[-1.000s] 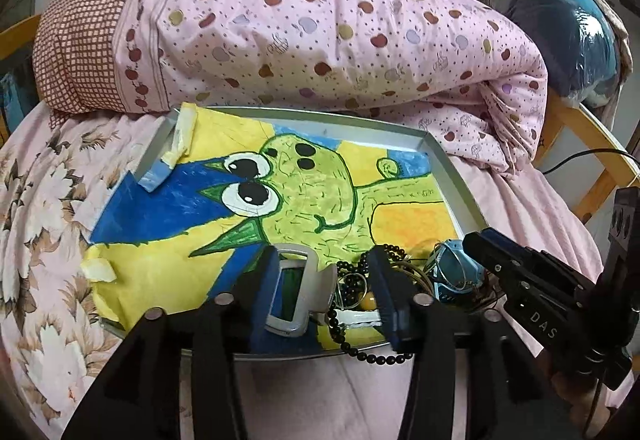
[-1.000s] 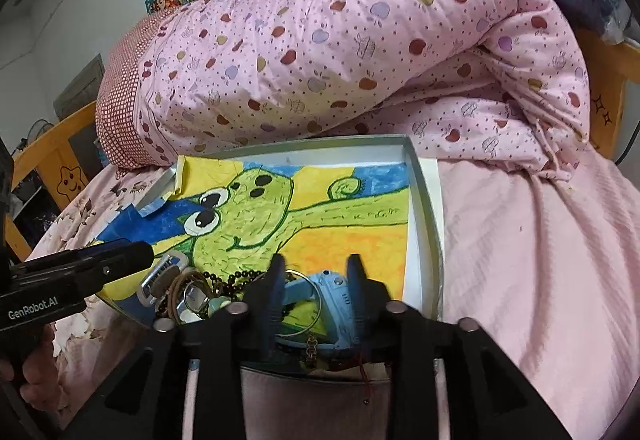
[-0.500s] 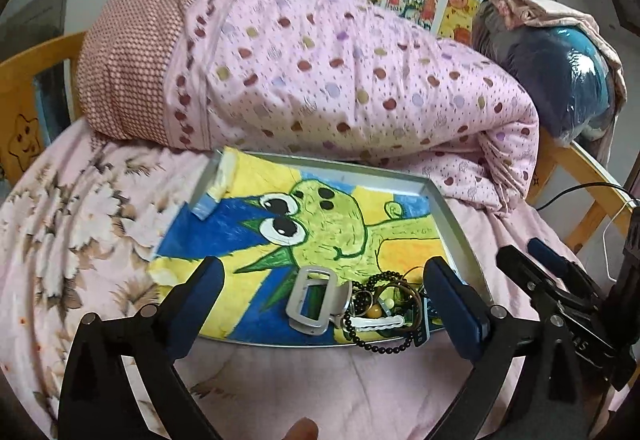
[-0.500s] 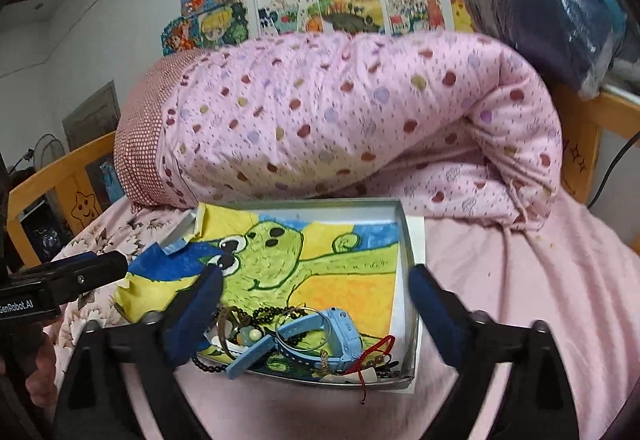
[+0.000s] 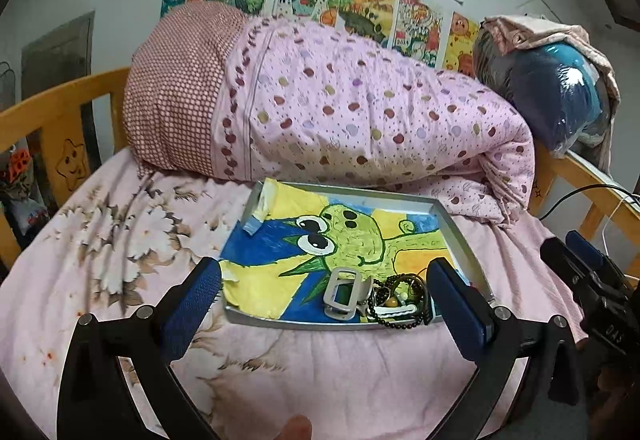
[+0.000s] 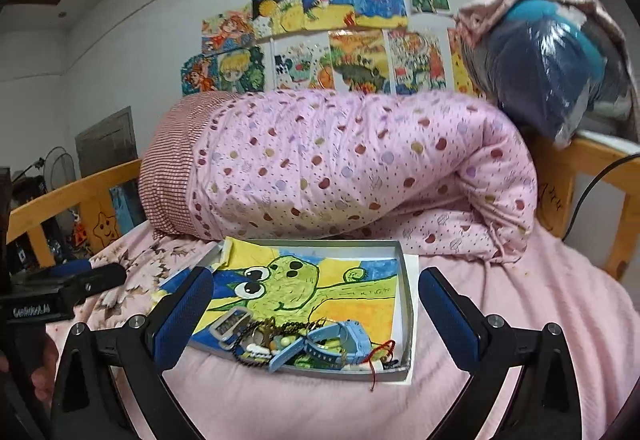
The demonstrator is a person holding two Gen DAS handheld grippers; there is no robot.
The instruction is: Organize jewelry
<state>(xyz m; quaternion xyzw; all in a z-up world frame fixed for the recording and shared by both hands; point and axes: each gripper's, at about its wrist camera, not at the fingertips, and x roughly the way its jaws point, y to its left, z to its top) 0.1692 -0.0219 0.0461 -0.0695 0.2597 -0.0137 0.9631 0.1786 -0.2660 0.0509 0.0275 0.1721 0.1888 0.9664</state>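
Both grippers, left point(image 5: 322, 286) and right point(image 6: 316, 300), hang spread wide and empty above the tray point(image 6: 408, 304). Jewelry pile point(image 6: 296, 340) lies tangled along the tray's near edge. Advice: single out the blue watch point(image 6: 320, 338) on top, pinch its strap, lift slowly so beads don't drag

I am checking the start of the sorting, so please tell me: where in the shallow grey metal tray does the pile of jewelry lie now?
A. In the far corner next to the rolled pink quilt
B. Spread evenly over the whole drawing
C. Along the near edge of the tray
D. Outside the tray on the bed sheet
C: the pile of jewelry is bunched against the near wall of the shallow grey metal tray, and the rest of the frog drawing is bare.
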